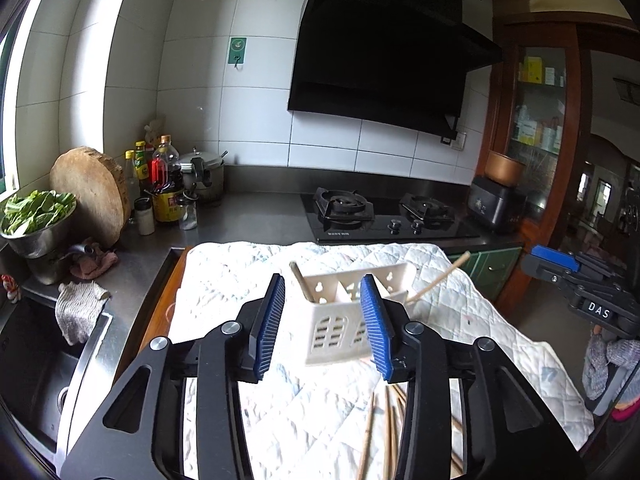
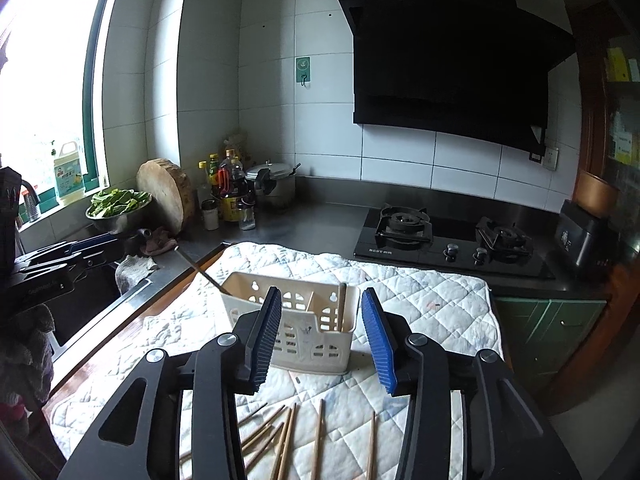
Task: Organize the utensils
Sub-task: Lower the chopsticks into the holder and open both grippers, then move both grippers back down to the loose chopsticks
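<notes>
**Home kitchen, lived in and in use**

Tiled white walls, with a black range hood (image 1: 384, 52) at one o'clock above a two-burner gas hob (image 1: 384, 214). At ten o'clock, oil and sauce bottles (image 1: 166, 184), a pressure cooker (image 2: 272, 182), a round wooden chopping block (image 1: 92, 196), a steel bowl of greens (image 1: 34, 216). Sink (image 1: 36, 364) at eight o'clock under a window (image 2: 44, 80).

L gripper (image 1: 322, 322) jaws wide apart, nothing between pads, pointing fwd, tilted down. R gripper (image 2: 320, 334) same: jaws spread, empty. Both held level, side by side.
</notes>
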Demonstrator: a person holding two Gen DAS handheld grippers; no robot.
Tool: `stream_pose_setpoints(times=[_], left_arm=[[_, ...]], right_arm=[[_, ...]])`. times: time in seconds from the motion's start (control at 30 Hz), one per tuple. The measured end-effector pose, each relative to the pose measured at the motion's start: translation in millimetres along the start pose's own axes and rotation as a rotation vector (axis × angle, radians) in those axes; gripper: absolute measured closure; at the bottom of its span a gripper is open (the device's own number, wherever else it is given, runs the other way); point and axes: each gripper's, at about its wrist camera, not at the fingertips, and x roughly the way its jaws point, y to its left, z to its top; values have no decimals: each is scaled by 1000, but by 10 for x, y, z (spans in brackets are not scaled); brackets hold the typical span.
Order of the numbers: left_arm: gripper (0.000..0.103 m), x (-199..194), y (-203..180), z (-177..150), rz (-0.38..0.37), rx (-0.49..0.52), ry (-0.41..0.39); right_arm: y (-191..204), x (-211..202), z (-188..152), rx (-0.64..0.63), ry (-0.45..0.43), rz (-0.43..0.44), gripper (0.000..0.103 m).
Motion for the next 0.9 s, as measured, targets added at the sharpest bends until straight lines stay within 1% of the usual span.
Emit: stream_pose_setpoints(times=[0.23, 0.33, 0.43, 0.57, 0.7, 0.9], left_arm=[[62, -297, -23, -429, -17, -21, 26], [62, -365, -55, -641, -7, -9, 44], [62, -400, -51, -842, -16, -17, 70], [61, -417, -19, -1102, -9, -24, 104], [61, -378, 10, -1365, -16, -41, 156], [61, -298, 1, -1738, -14, -24, 235]], right_arm=[[-1, -344, -498, 13, 27, -14, 60], [-17, -447, -755, 21, 45, -32, 60], [-15, -520, -1002, 22, 62, -49, 60], [-44, -570, -1322, 25, 92, -76, 60], [-112, -557, -1608, 59, 133, -88, 60], [-159, -448, -1992, 82, 222, -99, 61]])
